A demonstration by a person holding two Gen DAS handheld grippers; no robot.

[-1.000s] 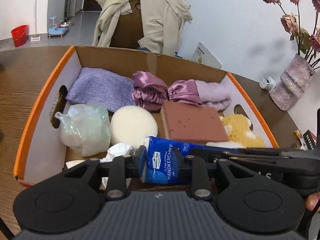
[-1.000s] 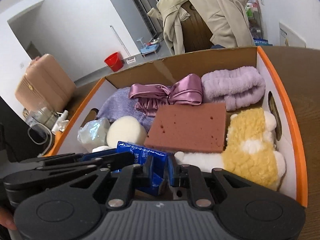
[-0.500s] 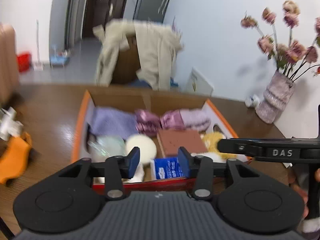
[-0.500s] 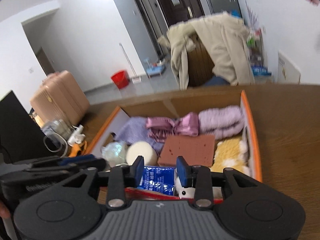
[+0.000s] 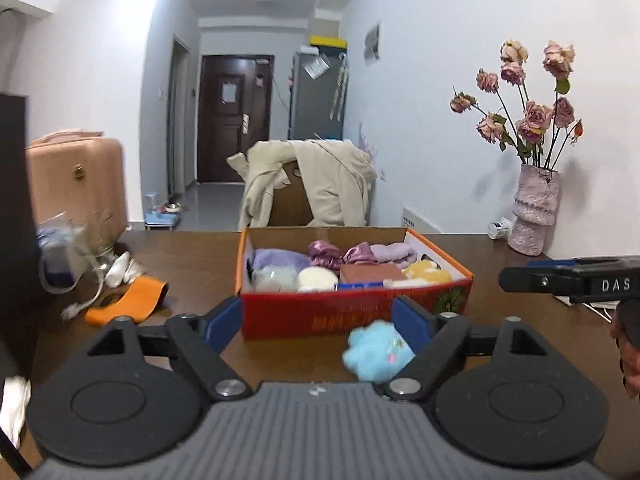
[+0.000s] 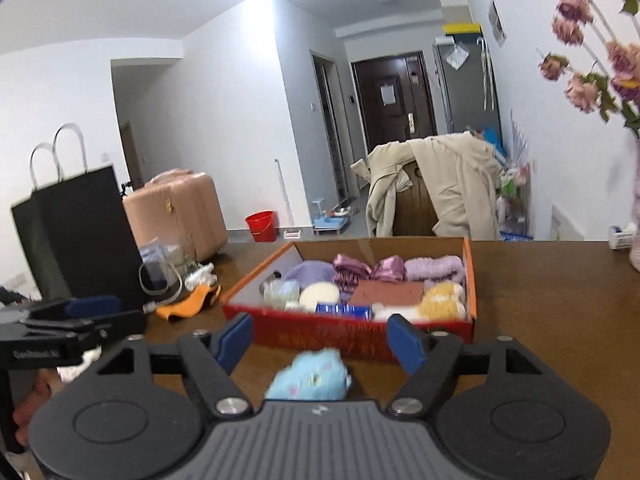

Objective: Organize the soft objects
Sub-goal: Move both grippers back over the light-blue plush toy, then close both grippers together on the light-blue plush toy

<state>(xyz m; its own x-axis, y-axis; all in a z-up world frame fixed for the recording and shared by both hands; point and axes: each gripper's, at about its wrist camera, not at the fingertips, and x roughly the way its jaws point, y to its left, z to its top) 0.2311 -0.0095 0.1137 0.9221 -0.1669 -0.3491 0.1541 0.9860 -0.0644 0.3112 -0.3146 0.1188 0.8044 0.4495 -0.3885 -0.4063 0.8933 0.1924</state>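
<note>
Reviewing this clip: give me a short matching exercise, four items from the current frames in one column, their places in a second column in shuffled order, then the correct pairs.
Items:
1. blue plush toy
2. brown sponge
3. orange cloth
4. vase of dried roses

Places:
A. on the table left of the box
B. inside the box
C. on the table in front of the box, outside it
D. on the table by the wall, right of the box

Pairs: 1-C, 2-B, 3-A, 4-D
</note>
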